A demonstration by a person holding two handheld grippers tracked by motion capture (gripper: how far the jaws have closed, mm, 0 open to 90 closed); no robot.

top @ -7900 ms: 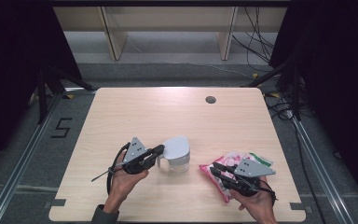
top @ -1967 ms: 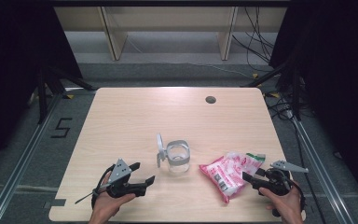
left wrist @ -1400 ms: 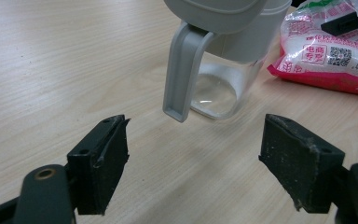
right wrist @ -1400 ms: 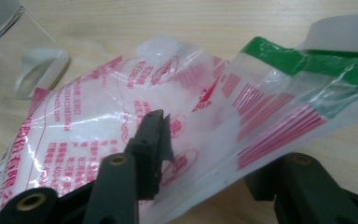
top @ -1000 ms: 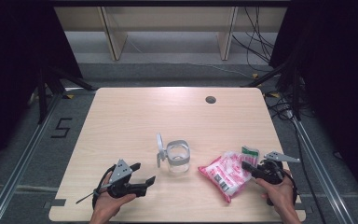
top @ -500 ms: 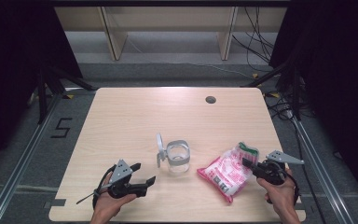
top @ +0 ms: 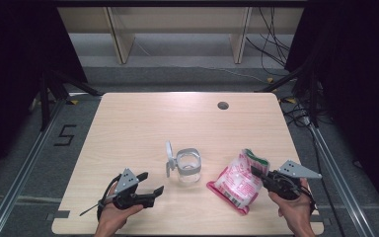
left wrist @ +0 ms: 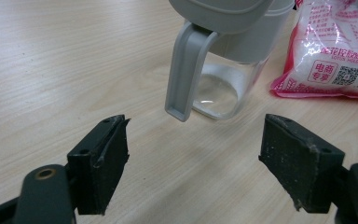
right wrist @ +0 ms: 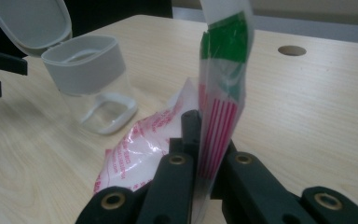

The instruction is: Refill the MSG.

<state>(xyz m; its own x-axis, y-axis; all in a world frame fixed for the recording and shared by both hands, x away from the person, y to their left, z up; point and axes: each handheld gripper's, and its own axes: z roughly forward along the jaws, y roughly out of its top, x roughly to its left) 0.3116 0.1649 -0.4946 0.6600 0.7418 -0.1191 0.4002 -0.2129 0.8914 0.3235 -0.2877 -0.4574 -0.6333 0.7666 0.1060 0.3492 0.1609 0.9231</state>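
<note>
A clear jar (top: 188, 167) with a grey collar stands mid-table, its hinged lid (top: 169, 157) flipped open to the left. In the left gripper view the jar (left wrist: 228, 60) is just ahead of my left gripper (left wrist: 193, 170), which rests open on the table (top: 177, 123) with nothing between its jaws. A pink and white bag (top: 238, 180) with a green top lies right of the jar. My right gripper (top: 257, 174) is shut on the bag's top edge and holds that end raised. In the right gripper view the bag (right wrist: 221, 93) stands up from my right gripper (right wrist: 200, 140).
A round cable hole (top: 222, 105) sits near the table's far right. Shelf legs and cables lie on the floor beyond the table. Metal rails run along both sides. A floor mark reading 5 is at the left.
The right gripper has risen and drawn the bag's green top end up off the table; the bag now tilts upward. The left gripper and the jar have stayed put.
</note>
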